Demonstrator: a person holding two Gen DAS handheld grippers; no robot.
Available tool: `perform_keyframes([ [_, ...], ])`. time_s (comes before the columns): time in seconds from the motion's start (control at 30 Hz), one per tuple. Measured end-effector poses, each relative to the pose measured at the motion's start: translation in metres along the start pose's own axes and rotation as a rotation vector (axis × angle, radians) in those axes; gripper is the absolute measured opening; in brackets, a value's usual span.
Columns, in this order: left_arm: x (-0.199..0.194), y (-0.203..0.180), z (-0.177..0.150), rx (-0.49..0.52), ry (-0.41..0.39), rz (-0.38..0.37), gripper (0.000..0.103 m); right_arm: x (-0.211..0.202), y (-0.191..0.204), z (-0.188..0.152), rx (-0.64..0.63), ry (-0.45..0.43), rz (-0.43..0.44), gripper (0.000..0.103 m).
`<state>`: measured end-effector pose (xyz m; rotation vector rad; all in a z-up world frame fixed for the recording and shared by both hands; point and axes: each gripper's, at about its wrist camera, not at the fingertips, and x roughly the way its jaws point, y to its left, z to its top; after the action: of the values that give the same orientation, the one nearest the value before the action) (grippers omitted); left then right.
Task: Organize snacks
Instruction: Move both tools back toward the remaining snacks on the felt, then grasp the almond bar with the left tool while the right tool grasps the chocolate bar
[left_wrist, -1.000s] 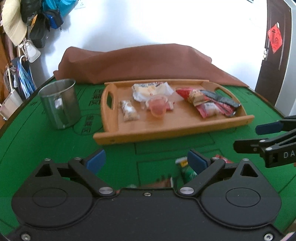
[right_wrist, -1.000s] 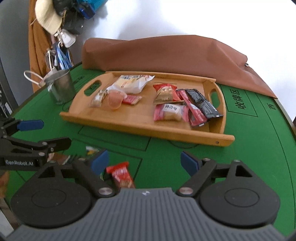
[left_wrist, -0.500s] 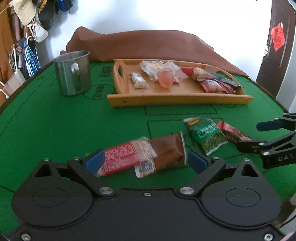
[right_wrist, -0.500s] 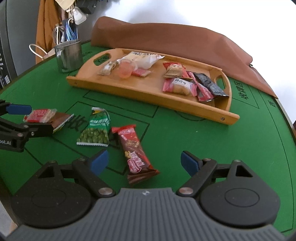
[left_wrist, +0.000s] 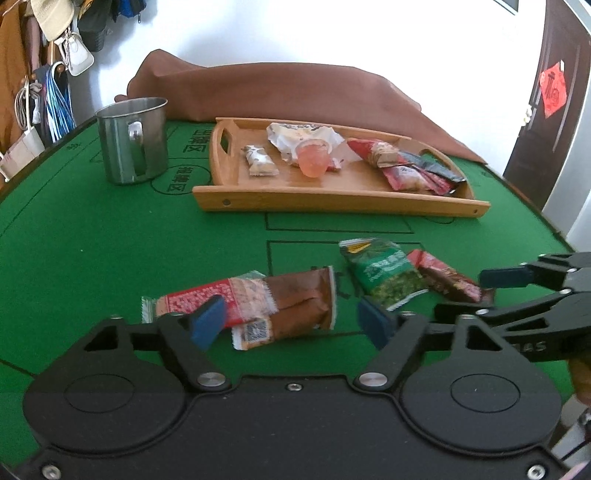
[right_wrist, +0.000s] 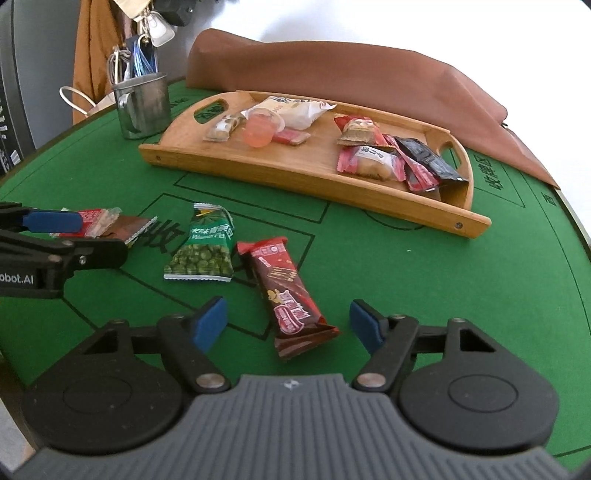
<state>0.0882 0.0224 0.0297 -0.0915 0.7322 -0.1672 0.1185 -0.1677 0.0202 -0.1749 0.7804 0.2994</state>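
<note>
A wooden tray (left_wrist: 295, 192) at the back of the green table holds several snack packets and a pink jelly cup (left_wrist: 313, 158). Three loose snacks lie on the felt in front: a red and brown packet (left_wrist: 258, 306), a green pea packet (left_wrist: 384, 273) and a dark red bar (right_wrist: 288, 295). My left gripper (left_wrist: 291, 325) is open, low over the red and brown packet. My right gripper (right_wrist: 288, 325) is open, with the near end of the dark red bar between its fingers. Neither holds anything.
A steel mug (left_wrist: 133, 140) stands left of the tray. A brown cloth (left_wrist: 295, 92) lies bunched behind the tray. Bags and a hat (left_wrist: 55, 22) hang at the far left. The table's rounded edge (right_wrist: 576, 229) runs close on the right.
Both grippers have pulled back and come down toward the loose snacks, which a second ago were mostly hidden under them. Both stay open.
</note>
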Motion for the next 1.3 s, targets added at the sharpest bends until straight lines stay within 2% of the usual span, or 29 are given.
perform_keyframes([
  [0.13, -0.008, -0.002, -0.003, -0.023, 0.024, -0.045, 0.069, -0.001, 0.001, 0.000, -0.009, -0.005, -0.005, 0.082],
  [0.27, -0.009, -0.003, -0.008, -0.017, 0.032, -0.017, 0.074, -0.001, 0.000, 0.000, -0.004, -0.005, -0.001, 0.082],
  [0.4, 0.001, 0.003, -0.006, -0.055, 0.046, -0.010, 0.079, 0.001, -0.001, 0.001, 0.004, -0.005, 0.001, 0.082],
  [0.67, 0.020, 0.002, 0.005, -0.067, 0.022, 0.012, 0.080, 0.003, 0.000, 0.001, 0.020, -0.014, 0.002, 0.082],
  [0.73, 0.023, 0.000, 0.007, -0.070, 0.018, 0.026, 0.076, 0.004, 0.000, 0.000, 0.042, -0.023, -0.001, 0.081],
  [0.77, 0.024, -0.002, 0.007, -0.062, 0.016, 0.035, 0.066, 0.004, 0.001, 0.000, 0.043, -0.029, -0.006, 0.081],
  [0.87, 0.024, -0.008, 0.006, -0.028, 0.012, 0.038, 0.061, 0.005, 0.005, 0.000, 0.037, -0.038, -0.008, 0.077],
  [0.93, 0.022, -0.010, 0.004, -0.015, 0.012, 0.028, 0.060, 0.004, 0.006, 0.001, 0.040, -0.035, -0.003, 0.069],
  [1.0, 0.020, -0.011, 0.004, -0.016, 0.015, 0.017, 0.059, 0.002, 0.007, 0.003, 0.046, -0.029, -0.005, 0.049],
  [1.03, 0.018, -0.011, 0.004, -0.019, 0.013, 0.015, 0.058, 0.001, 0.007, 0.004, 0.050, -0.024, -0.001, 0.042],
  [1.07, 0.016, -0.011, 0.004, -0.021, 0.008, 0.011, 0.054, 0.000, 0.007, 0.005, 0.061, -0.019, 0.005, 0.031],
  [1.13, 0.011, -0.011, 0.006, -0.033, 0.004, -0.017, 0.042, -0.003, 0.004, 0.006, 0.084, -0.006, 0.036, 0.029],
  [1.17, 0.009, -0.011, 0.007, -0.037, 0.005, -0.035, 0.026, -0.004, 0.003, 0.005, 0.088, -0.004, 0.047, 0.028],
  [1.3, 0.009, -0.014, 0.009, -0.031, 0.003, -0.044, 0.022, -0.010, 0.005, 0.004, 0.079, -0.014, 0.039, 0.028],
])
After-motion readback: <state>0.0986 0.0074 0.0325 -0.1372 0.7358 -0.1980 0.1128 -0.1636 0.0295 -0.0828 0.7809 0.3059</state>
